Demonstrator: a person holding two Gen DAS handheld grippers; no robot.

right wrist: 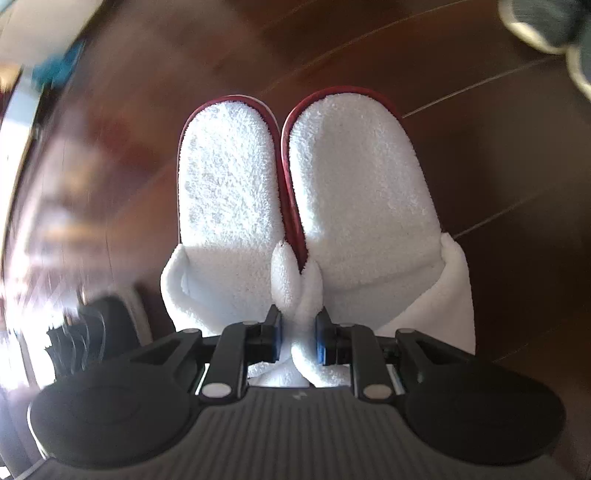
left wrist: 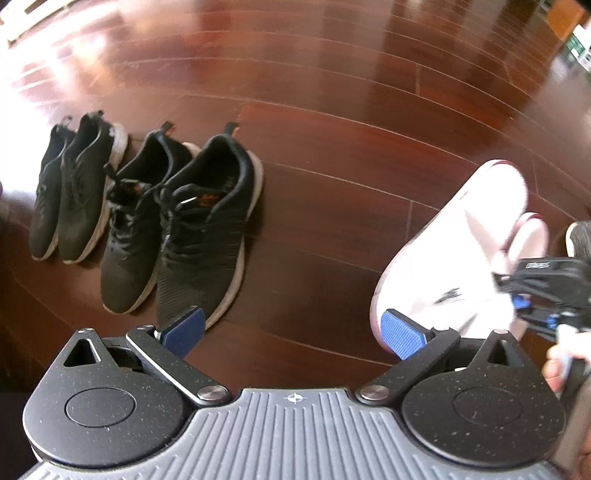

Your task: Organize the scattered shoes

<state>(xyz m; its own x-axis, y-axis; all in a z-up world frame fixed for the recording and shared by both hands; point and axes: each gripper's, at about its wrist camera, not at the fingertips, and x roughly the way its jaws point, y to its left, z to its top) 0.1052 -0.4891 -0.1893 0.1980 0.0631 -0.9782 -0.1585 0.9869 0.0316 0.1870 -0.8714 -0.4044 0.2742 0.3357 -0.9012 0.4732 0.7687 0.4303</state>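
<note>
The right gripper (right wrist: 298, 341) pinches the inner edges of two white slippers (right wrist: 354, 192), blue pads pressed on the bunched terry cloth where the uppers meet. Fluffy white towelling, thin red trim round the soles, open heels pointing to twelve o'clock in the right wrist view, the pair hanging side by side and touching. In the left wrist view the slippers sit at three o'clock, washed out by glare, so their texture is lost and a dark mark on one cannot be read. The toes are hidden behind the right gripper's body. The left gripper (left wrist: 293, 330) has its fingers spread wide with nothing between them. At ten o'clock in that view four dark sneakers (left wrist: 155, 206) stand in a row on the floor (left wrist: 332, 129), two pairs side by side, pale soles. A grey shoe (right wrist: 546, 26) is cut off at one o'clock in the right view, blurred. A hand (left wrist: 563, 363) shows at the left view's four o'clock edge.
</note>
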